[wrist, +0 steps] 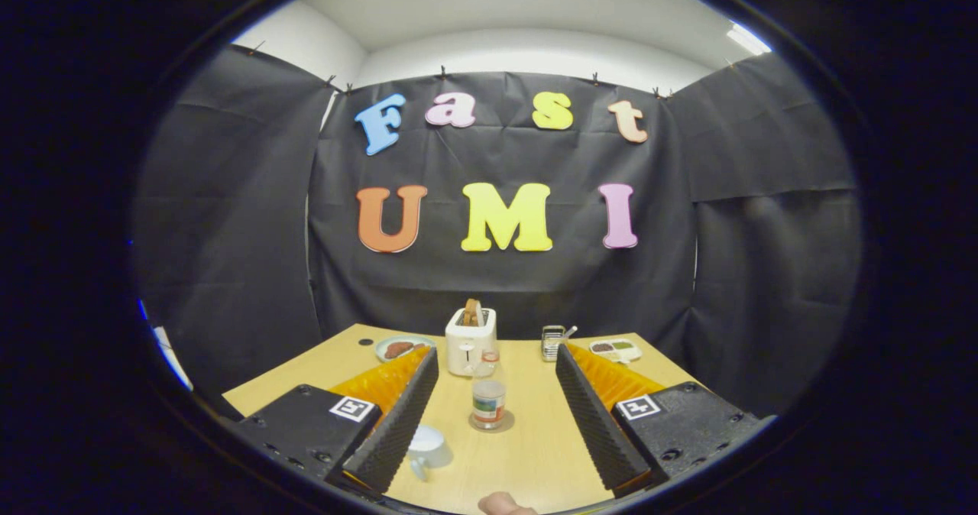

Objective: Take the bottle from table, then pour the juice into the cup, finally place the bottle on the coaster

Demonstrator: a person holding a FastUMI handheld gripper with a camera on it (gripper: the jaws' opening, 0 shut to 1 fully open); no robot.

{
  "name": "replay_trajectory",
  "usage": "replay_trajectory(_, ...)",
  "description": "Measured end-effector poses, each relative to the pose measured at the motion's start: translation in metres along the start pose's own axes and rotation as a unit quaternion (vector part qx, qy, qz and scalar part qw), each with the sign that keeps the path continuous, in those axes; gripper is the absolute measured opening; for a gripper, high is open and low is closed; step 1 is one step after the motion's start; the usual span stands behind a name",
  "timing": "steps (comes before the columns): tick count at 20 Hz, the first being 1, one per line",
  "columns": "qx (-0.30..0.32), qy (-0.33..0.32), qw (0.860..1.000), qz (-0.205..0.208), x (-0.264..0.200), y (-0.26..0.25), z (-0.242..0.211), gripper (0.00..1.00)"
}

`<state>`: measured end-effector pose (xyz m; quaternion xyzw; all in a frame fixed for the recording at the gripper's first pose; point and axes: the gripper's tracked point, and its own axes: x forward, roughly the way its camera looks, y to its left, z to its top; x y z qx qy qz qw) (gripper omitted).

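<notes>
Lower centre of the frame: the gripper (497,408) holds its jaws wide apart, leaving a broad open lane of bare counter (535,454) between them. In that lane the bottle (489,394) stands upright on the coaster (491,422), clear of both jaws, with free counter on either side of it. A cup (428,448) sits just beside the left jaw, low in the frame, narrowing the passage there. Just behind the bottle, at mid-frame, a toaster (470,341) blocks the way forward. Farther back, a plate (403,347) at left, a small metal rack (553,341) and a tray (616,349) at right line the counter's far edge.
</notes>
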<state>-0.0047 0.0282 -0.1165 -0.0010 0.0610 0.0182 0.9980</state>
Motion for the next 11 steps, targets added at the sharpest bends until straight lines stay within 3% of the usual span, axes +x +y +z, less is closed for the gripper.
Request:
replay_trajectory(5, 0.036, -0.015, 0.999, 0.020, -0.024, 0.010, 0.030, 0.99)
replay_trajectory(11, -0.016, -0.030, 0.999, -0.015, -0.060, 0.005, 0.065, 0.99)
